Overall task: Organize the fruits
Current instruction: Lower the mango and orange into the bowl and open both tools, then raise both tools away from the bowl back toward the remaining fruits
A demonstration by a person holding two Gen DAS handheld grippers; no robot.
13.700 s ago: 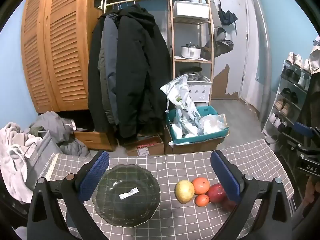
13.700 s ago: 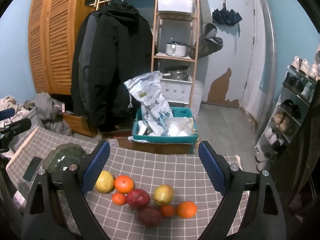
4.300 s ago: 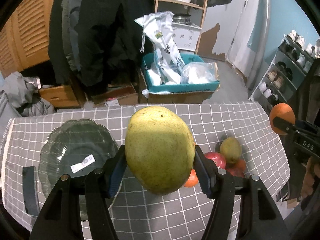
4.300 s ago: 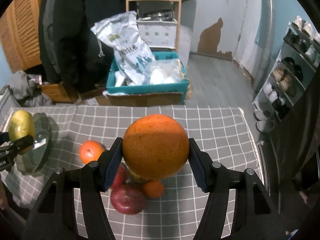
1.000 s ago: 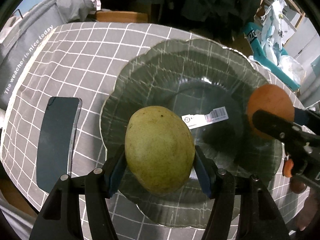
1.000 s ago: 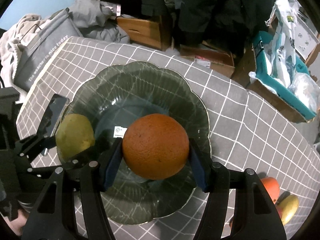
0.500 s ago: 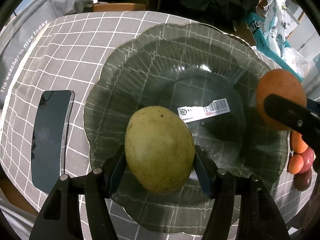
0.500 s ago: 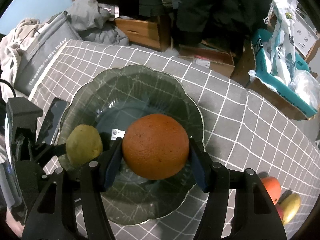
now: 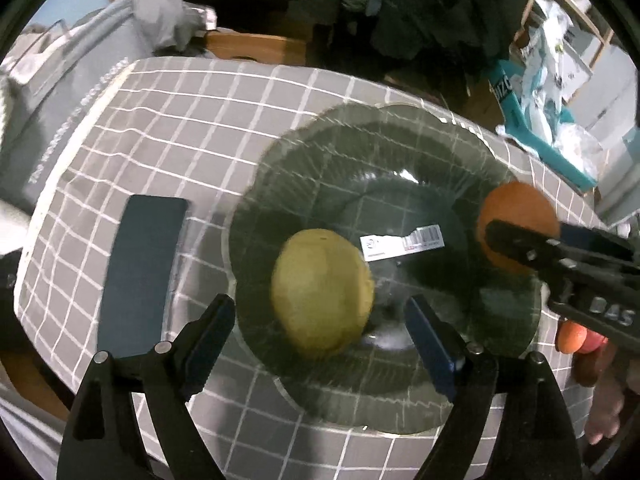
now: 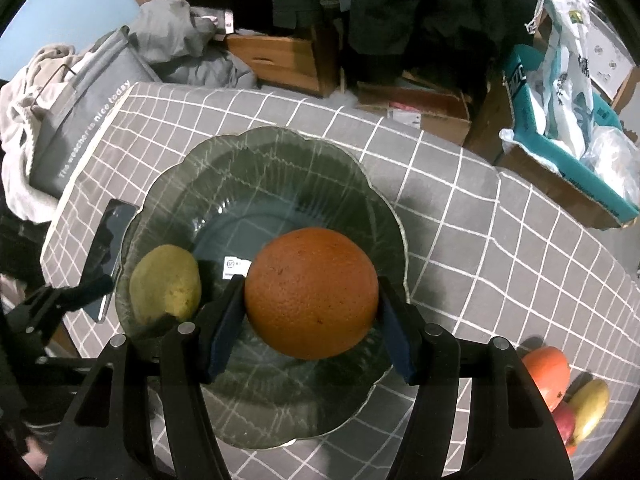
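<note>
Left gripper [image 9: 320,314] jaws are opening, mango [image 9: 322,292] loose between them in the glass bowl [image 10: 280,168] — it may roll (curved floor). Right gripper [image 10: 310,314] jaws clamp the orange [image 10: 311,292] — dropped, they'd collide.

left hand-held gripper [image 9: 322,332] | jaws opening, grip released | mango [image 9: 322,292] now lying in bowl [image 9: 360,140]

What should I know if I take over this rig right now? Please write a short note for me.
Left hand-held gripper: jaws opening, pads clear of the yellow-green mango, which lies in the dark glass bowl.
Right hand-held gripper: shut on the big orange, held above the bowl.
Done: mango delivered.
Left: release the orange into the bowl, then fetch the remaining fruits lying on the checked tablecloth at the right.
Note: a phone lies beside the bowl.
</note>
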